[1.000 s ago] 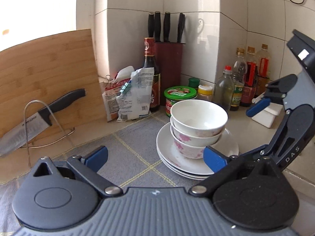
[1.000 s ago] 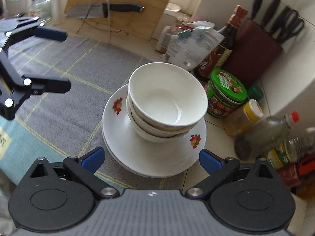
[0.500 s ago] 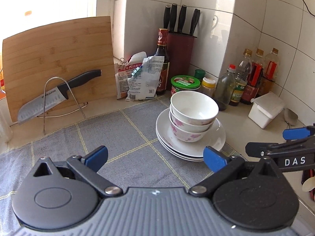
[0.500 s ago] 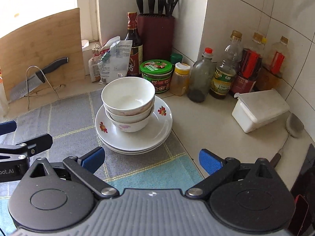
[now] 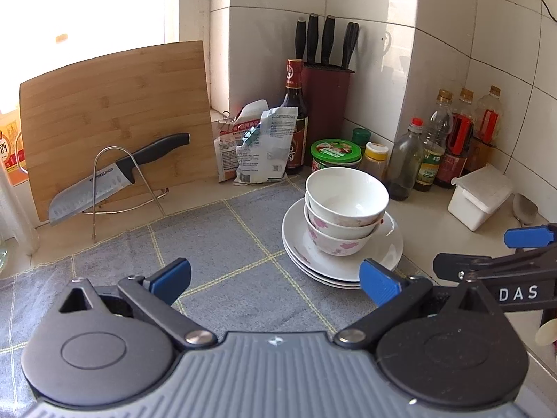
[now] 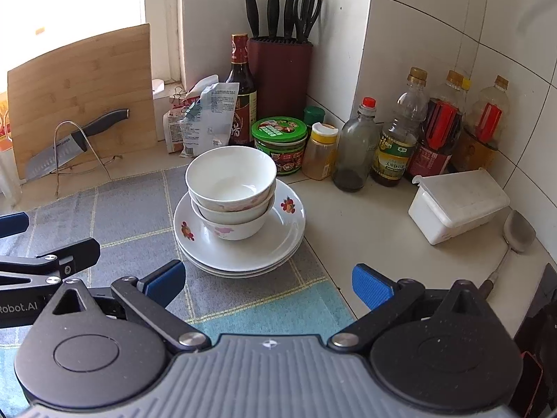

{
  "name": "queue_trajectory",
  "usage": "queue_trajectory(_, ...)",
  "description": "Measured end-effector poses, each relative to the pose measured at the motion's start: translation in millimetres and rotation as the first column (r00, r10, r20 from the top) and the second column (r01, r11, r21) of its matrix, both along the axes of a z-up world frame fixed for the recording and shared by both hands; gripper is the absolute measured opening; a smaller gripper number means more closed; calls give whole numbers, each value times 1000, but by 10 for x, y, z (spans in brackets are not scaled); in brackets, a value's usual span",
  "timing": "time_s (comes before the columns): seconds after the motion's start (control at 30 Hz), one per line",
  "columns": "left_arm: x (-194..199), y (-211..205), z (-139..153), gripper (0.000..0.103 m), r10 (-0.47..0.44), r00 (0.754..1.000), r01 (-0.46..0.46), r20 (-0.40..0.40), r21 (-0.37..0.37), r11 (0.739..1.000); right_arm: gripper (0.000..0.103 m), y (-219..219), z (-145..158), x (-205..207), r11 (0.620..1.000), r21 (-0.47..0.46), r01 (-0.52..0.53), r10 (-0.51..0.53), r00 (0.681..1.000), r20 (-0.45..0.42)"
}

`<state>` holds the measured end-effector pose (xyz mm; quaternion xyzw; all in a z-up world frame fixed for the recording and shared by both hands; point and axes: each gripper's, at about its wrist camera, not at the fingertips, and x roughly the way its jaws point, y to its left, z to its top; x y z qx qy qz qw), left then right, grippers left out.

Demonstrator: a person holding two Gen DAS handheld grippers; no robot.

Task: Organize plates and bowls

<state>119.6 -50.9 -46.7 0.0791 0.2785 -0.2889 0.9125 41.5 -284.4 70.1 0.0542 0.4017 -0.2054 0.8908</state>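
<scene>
Two grippers, both empty, jaws spread wide.

Left wrist view: left gripper (image 5: 275, 277) released, near edge of grey mat (image 5: 216, 244). Bowl stack (image 5: 343, 210) nested on plate stack (image 5: 348, 268), ahead and right of claw centre, just beyond right fingertip. Right gripper (image 5: 487, 250) enters from right, beside plates.

Right wrist view: right gripper (image 6: 268, 280) released. Bowl stack (image 6: 231, 191) on plate stack (image 6: 240, 254) dead ahead, slightly left, stack axis upright. Judgement: right gripper better aligned for next pick.

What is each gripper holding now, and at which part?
Nothing is held. The left gripper and the right gripper are both open and empty, apart from the stacked bowls on the plates.
</scene>
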Motion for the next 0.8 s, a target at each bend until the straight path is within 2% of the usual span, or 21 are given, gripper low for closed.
queue_trajectory(0.8, 8, -27, 40, 102, 3, 1000, -3, 14, 1, 1000, 103, -39, 38, 19, 1000, -4, -2, 2, 1000, 11)
